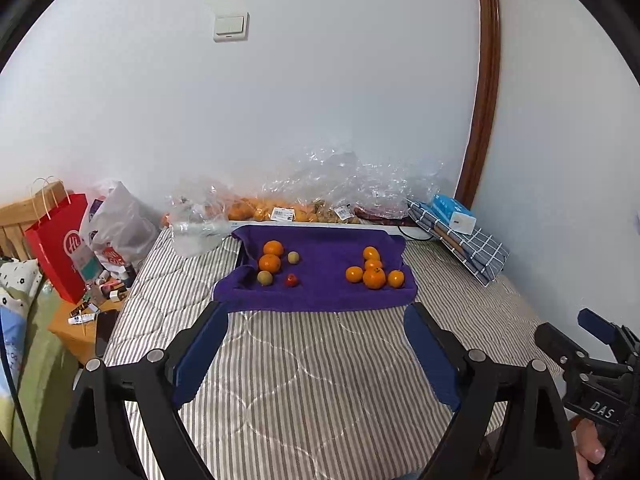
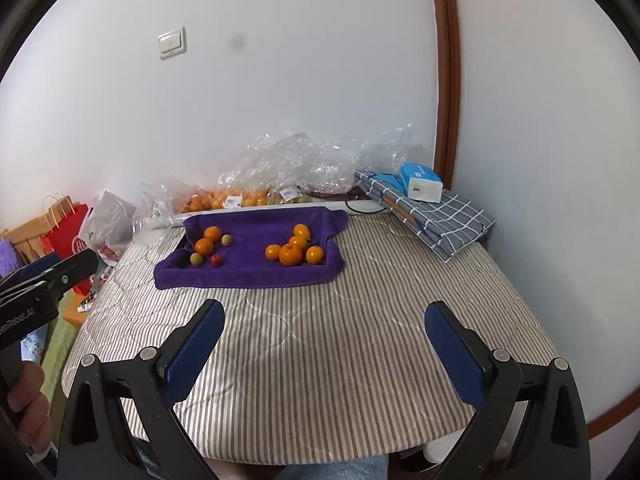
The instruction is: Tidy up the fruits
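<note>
White wall backs a grey-striped quilted surface. Far on it lies a purple towel: five oranges cluster at its right, two oranges, two greenish fruits and a small red one at its left. Both the left gripper and right gripper gape wide, holding nothing, near the quilt's front. Only the left view shows the cluttered side table.

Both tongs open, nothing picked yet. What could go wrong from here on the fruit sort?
1. The small red fruit sits close to the green fruit; wide-open left tongs may knock it.
2. The right-hand oranges are packed touching; pulling one could roll the others.
3. The purple towel lies loose on the striped mattress; a low approach may snag it.
</note>
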The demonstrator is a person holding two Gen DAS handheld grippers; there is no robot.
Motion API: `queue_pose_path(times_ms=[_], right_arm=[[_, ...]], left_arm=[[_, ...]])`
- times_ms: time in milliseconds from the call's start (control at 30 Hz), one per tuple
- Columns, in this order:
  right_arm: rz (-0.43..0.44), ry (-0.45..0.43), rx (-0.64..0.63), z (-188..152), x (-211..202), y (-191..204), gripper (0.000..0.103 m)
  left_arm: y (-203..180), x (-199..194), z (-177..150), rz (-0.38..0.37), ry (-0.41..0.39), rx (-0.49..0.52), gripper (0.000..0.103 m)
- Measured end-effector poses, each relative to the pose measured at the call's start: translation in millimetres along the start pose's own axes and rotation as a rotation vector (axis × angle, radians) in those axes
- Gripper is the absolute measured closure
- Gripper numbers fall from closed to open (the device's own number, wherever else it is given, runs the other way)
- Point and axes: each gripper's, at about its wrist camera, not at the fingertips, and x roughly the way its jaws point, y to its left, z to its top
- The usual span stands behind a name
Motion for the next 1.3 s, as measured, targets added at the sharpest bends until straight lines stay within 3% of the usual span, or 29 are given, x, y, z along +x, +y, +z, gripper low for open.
queue_pose_path(times_ms=[1300], right_arm=[[-0.024,-0.021,-0.002,-8.1,-18.8,-11.3,0.004]], left_arm=[[-10.4,-10.0,-6.9,-0.018,-0.017,0.002,0.014]])
